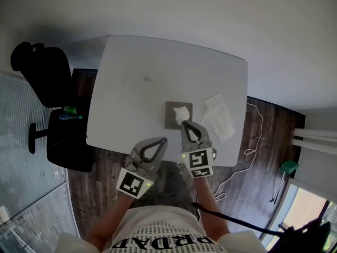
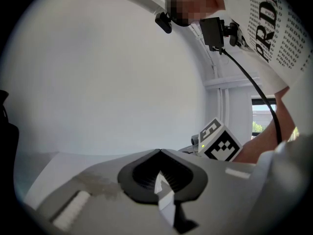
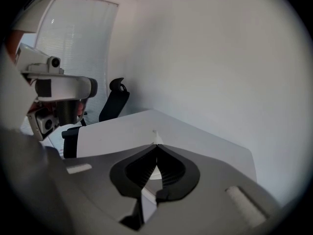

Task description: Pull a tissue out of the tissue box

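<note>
- Head view shows the grey tissue box (image 1: 170, 122) lying flat near the near edge of the white table (image 1: 158, 67), with a tuft of tissue (image 1: 180, 111) standing up from its slot.
- Right gripper view shows the right gripper (image 3: 156, 148) pressed together on that tuft: a white peak of tissue (image 3: 156, 139) pokes out just past the tips, and more white shows in the gap behind them.
- The left gripper (image 1: 165, 139) hangs just off the table's near edge, beside the box but not touching it. Its own view shows the jaws together with nothing caught between them (image 2: 159, 151).
- The step in hand looks like the draw itself, since the grip is made and the sheet is not yet out.
- To do it well, lift straight up from the slot, slowly and evenly, because a sideways tug could tear the thin paper or drag the light box.
- Resting the left gripper on the box lid would likely keep the box down.
- White crumpled sheets (image 1: 218, 118) lie just right of the box, so keep the pull clear of them.
</note>
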The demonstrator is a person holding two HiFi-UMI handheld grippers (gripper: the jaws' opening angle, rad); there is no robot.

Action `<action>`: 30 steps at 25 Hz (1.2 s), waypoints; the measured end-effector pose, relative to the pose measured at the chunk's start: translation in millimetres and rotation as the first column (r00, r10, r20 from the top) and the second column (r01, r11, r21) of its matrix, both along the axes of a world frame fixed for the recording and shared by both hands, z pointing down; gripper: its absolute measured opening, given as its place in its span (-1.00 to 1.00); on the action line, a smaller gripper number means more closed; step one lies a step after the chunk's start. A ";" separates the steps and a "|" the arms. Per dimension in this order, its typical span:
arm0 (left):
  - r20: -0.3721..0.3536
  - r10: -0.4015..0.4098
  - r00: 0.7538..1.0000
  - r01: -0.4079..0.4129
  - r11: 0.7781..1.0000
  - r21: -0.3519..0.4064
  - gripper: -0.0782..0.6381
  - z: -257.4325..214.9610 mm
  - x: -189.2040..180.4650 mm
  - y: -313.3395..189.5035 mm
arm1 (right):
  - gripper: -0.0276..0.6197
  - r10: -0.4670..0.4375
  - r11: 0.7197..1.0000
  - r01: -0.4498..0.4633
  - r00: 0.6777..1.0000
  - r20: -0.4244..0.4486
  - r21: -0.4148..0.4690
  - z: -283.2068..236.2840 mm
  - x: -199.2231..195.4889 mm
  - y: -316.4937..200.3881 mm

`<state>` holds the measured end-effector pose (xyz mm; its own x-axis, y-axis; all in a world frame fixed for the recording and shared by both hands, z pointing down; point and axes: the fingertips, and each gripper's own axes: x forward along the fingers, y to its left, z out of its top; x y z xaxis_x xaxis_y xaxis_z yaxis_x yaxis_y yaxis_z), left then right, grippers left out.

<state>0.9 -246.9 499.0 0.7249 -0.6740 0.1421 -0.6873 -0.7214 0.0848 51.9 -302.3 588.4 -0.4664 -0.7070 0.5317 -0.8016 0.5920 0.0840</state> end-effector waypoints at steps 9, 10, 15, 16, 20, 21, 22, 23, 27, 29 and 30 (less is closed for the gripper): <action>0.023 0.020 1.000 -0.020 0.999 0.030 -0.80 -7.9 2.0 1.2 | -0.89 -0.011 1.000 0.011 1.000 0.012 0.012 -15.8 -4.6 2.9; 0.020 0.020 1.000 -0.021 0.999 0.033 -0.80 -9.6 2.5 1.3 | -0.89 -0.010 1.000 0.010 1.000 0.015 0.013 -18.1 -4.6 3.2; -0.058 -0.012 0.998 0.013 1.000 0.017 -0.80 -19.7 4.6 -0.5 | -0.89 -0.013 1.000 0.013 1.000 0.021 0.017 -26.7 -5.1 5.3; -0.061 -0.011 0.998 0.012 1.000 0.021 -0.80 -21.4 4.9 -1.0 | -0.89 -0.012 1.000 0.012 1.000 0.022 0.019 -28.5 -5.2 5.6; -0.041 0.010 0.999 -0.009 0.999 0.043 -0.80 -28.0 8.4 -2.0 | -0.89 -0.007 1.000 0.007 1.000 0.026 0.021 -36.9 -2.7 7.3; -0.024 0.021 0.999 -0.020 0.998 0.055 -0.80 -29.5 9.4 -2.2 | -0.89 -0.006 1.000 0.006 1.000 0.031 0.021 -39.2 -2.2 7.5; -0.019 0.026 0.999 -0.025 0.998 0.063 -0.80 -31.4 10.6 -2.7 | -0.89 -0.005 1.000 0.005 0.999 0.035 0.021 -41.6 -1.5 7.7; -0.020 0.029 0.999 -0.027 0.997 0.065 -0.80 -33.2 11.9 -3.2 | -0.89 -0.004 1.000 0.003 0.999 0.039 0.022 -43.9 -0.5 7.7; 0.013 0.054 0.998 -0.055 0.994 0.095 -0.80 -39.2 16.7 -2.8 | -0.89 0.001 1.000 -0.003 0.998 0.057 0.027 -54.6 3.7 9.4; -0.011 0.046 0.999 -0.045 0.994 0.096 -0.80 -44.0 17.5 -2.2 | -0.89 0.003 1.000 -0.005 0.998 0.066 0.031 -60.7 4.7 11.2; -0.031 0.039 0.999 -0.036 0.995 0.095 -0.80 -46.7 17.6 -2.4 | -0.89 0.002 0.999 -0.004 0.998 0.068 0.035 -63.8 4.8 11.7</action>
<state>18.5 -249.4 452.4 0.7531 -0.6556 0.0552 -0.6577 -0.7524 0.0370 56.7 -290.6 524.6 -0.4986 -0.7259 0.4737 -0.8079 0.5872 0.0495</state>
